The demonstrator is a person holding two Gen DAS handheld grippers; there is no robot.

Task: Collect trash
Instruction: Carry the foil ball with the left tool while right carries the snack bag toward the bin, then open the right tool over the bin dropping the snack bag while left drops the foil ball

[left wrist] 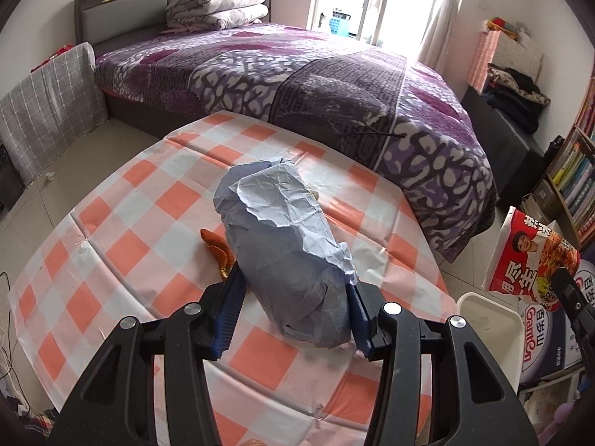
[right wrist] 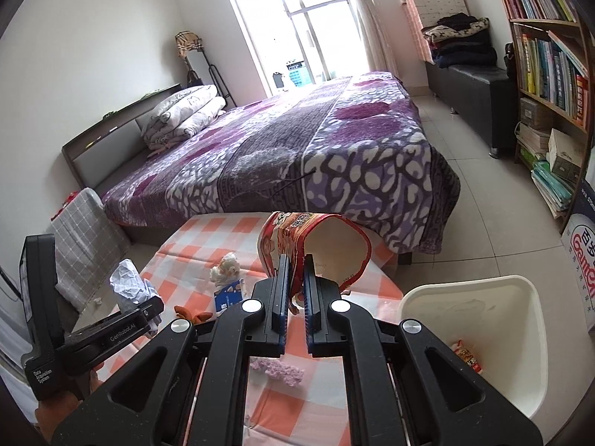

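Note:
My left gripper is shut on a crumpled pale blue paper wad and holds it above the orange-checked table. The wad and the left gripper also show at the left of the right wrist view. My right gripper is shut on the rim of a red instant-noodle wrapper, held above the table's right edge; it shows in the left wrist view too. A white trash bin stands right of the table with a small red wrapper inside.
On the table lie an orange peel, a white tissue ball, a small blue packet and a pink crumpled piece. A purple bed lies beyond. A bookshelf and boxes stand at the right.

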